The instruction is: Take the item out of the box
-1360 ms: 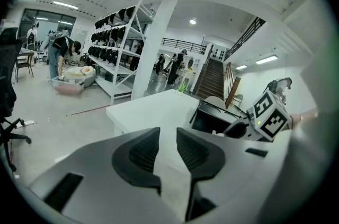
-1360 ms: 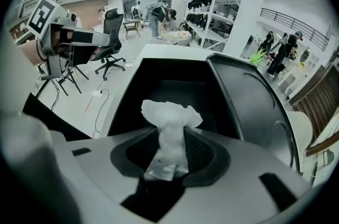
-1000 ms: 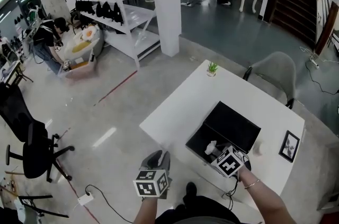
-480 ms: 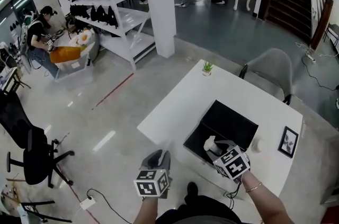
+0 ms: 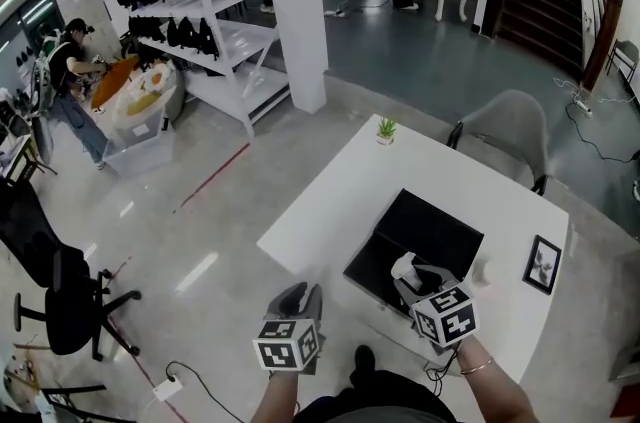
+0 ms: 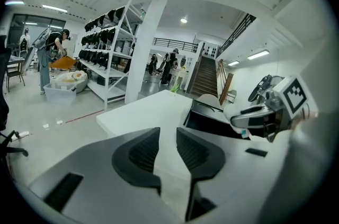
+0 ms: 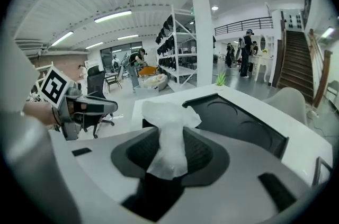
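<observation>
**Item clamped in right gripper above open box**

Left gripper: off the tabletop, just outside the near edge by the left corner, over the floor. Angled down toward the tabletop. Jaws a narrow gap apart with nothing between them; the left gripper view shows only bare white tabletop through the gap.

Small potted plant: at the far corner, well apart from everything else.

Black box: on the tabletop close to the near edge, about midway along it. Lid is swung fully open toward the far edge, inner face up. The right gripper view shows round recesses in that face.

White item: soft and crumpled, like a thin wrapper or pouch; can't tell what's inside. It is pinched between the right gripper's pads. The upper part fans out past the tips and the lower end hangs down between the jaws. From the head view it sits over the right part of the box opening. Can't tell whether it is fully clear of the rim.

Right gripper: clenched on the white item, coming in from the near edge and tilted down, marker cube toward the person.

Grey chair: on the floor past the far-right edge.

Black picture frame: near the right corner, apart from the box.
</observation>
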`<state>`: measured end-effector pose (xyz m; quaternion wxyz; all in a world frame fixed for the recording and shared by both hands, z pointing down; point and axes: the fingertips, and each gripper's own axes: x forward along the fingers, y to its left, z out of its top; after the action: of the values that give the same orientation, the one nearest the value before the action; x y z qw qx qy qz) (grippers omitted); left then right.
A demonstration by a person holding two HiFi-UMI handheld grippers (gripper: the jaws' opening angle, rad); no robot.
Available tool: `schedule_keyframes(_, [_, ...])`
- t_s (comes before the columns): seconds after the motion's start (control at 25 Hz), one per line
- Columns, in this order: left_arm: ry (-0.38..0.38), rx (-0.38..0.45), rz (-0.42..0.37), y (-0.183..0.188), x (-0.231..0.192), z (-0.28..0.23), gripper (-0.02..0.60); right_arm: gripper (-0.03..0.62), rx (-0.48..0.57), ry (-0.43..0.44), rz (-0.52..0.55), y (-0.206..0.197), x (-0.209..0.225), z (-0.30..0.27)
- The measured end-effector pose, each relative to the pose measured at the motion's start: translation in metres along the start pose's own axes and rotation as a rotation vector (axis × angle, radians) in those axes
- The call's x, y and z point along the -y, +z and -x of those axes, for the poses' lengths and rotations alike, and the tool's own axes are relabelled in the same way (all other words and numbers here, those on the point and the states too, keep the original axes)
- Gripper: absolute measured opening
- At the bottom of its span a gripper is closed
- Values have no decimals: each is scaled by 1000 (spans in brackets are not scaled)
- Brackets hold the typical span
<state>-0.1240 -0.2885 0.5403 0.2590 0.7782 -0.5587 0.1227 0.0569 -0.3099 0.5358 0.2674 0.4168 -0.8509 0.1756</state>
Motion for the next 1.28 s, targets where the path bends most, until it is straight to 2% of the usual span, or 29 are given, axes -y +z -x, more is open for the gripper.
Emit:
schedule_keyframes(0.16, [-6,0,-7,0,3,1,81,139,67,-11,-64,8,3,10])
schedule_keyframes(0.6, [-6,0,-22,-4,7,5,81,140,163,-42,-197,9,12,30])
schedule_keyframes(1.04, [-11,3,-19,-5,11,7,81,137,275,-107,-175,21,14,48])
schedule_keyframes(1.28, [-16,1,-22,-7,15,6,81,132,293,-121,-172,20,14,53])
